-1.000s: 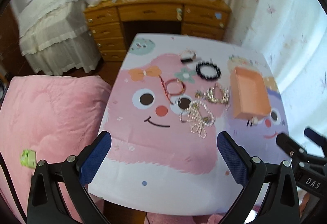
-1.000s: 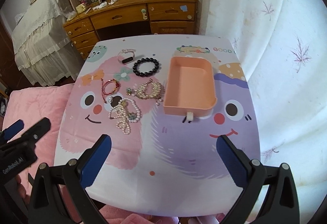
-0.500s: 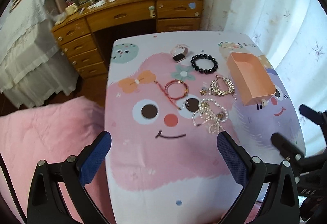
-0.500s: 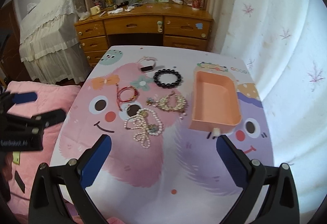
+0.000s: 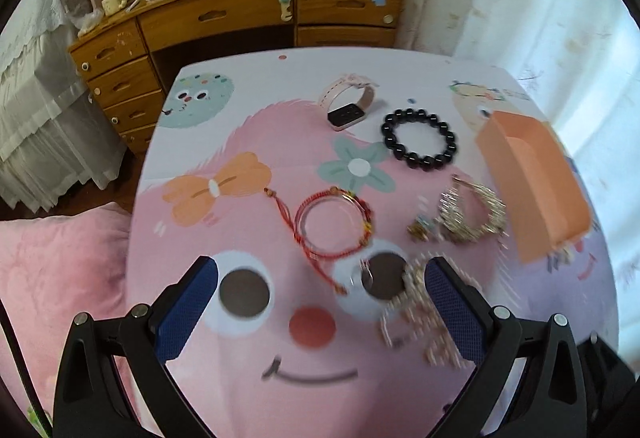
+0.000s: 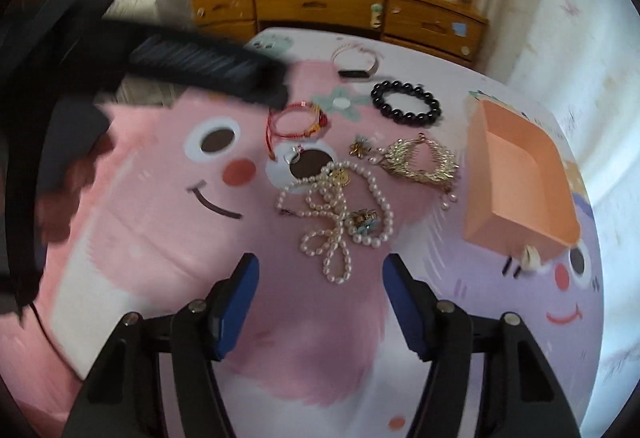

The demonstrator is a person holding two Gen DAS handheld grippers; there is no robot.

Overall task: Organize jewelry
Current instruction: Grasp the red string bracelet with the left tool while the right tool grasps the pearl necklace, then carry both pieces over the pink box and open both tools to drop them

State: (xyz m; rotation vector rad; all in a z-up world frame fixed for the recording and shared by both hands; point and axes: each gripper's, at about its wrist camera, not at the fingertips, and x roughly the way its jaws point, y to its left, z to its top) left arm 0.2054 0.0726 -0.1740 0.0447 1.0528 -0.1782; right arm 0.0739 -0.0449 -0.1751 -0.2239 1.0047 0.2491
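Jewelry lies on a cartoon-print table cloth (image 5: 240, 358): a red cord bracelet (image 5: 334, 224), a black bead bracelet (image 5: 418, 138), a watch (image 5: 348, 106), a gold necklace (image 5: 472, 214) and a pearl necklace (image 6: 340, 206). An empty orange box (image 6: 520, 174) stands at the right. My left gripper (image 5: 320, 310) is open, low over the cloth just short of the red bracelet. My right gripper (image 6: 320, 298) is open, just short of the pearl necklace. One left finger (image 6: 208, 66) crosses the right wrist view.
A wooden desk with drawers (image 5: 240, 14) stands behind the table. A pink quilt (image 5: 52, 270) lies to the left, a white curtain (image 5: 540, 18) hangs at the right. A small earring (image 6: 358, 148) lies beside the gold necklace.
Both grippers have moved forward and down toward the jewelry. The right gripper's jaws have narrowed. The left gripper now reaches into the right wrist view.
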